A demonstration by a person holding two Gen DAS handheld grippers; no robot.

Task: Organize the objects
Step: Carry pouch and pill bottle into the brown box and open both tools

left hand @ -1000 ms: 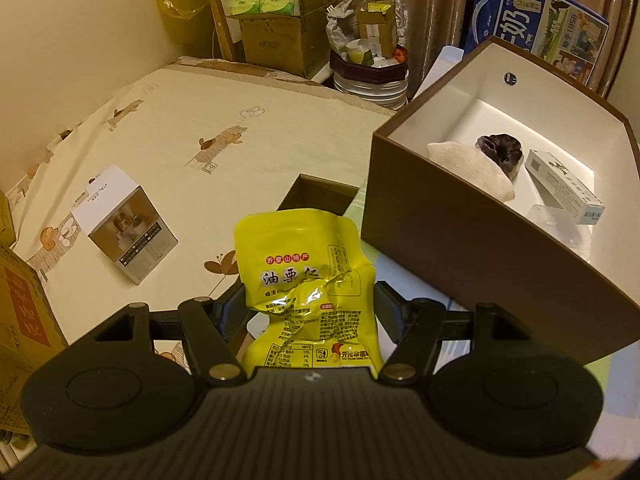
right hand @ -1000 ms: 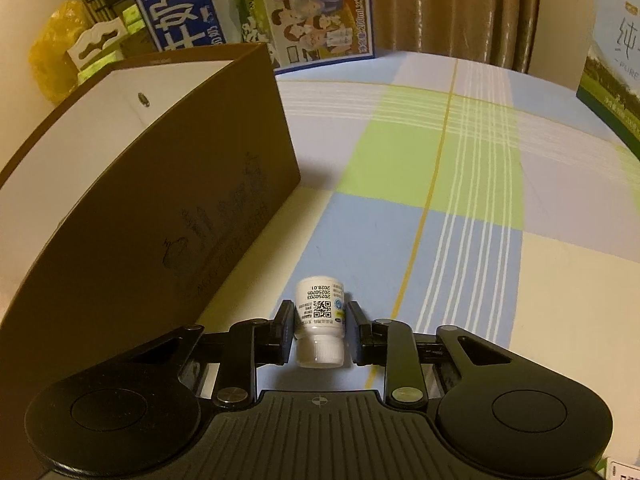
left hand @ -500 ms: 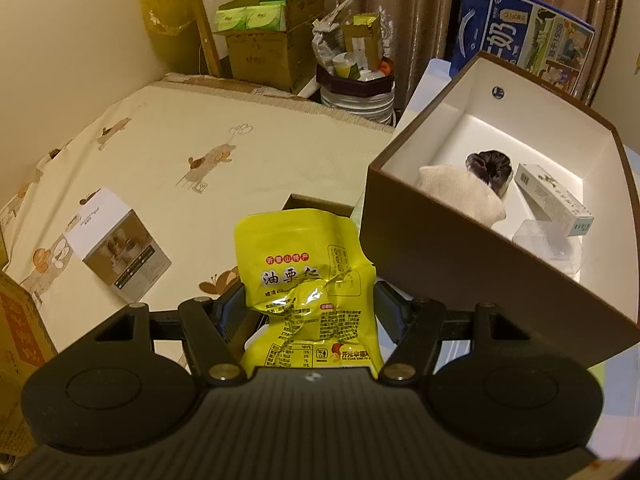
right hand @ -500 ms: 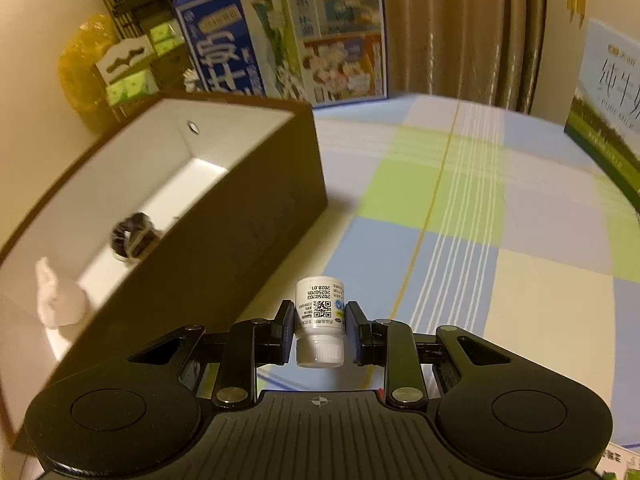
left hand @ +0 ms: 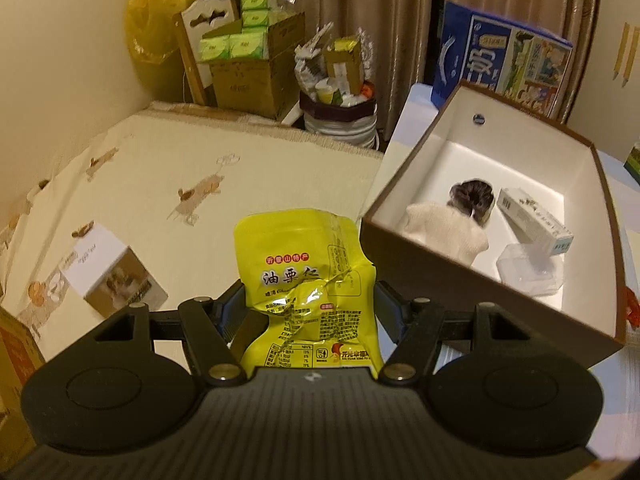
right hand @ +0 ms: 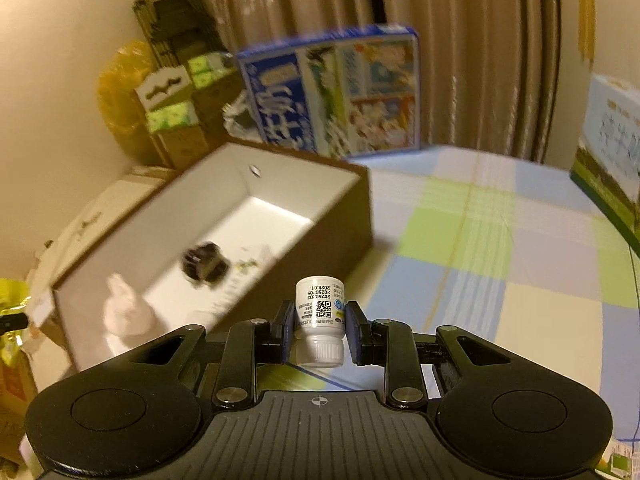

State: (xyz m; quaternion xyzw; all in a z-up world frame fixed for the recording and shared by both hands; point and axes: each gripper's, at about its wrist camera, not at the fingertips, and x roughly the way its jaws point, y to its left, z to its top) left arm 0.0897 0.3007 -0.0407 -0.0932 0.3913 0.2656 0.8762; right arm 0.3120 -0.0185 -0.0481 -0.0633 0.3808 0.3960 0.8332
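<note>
Both grippers have risen, so more of the brown box's white inside shows than a moment ago. From the left wrist, the left gripper has its jaws clenched on a crinkled yellow snack pouch, just left of the brown box; inside lie a cream cloth bundle, a dark hair tie, a white carton and a clear plastic case. From the right wrist, the right gripper grips a small white bottle, cap toward the camera, over the checked bedsheet near the box's right wall.

A crinkly yellow snack bag stands up, pinched near its bottom. A little white bottle is held with its cap pointing down. The big brown box is open and white inside.
</note>
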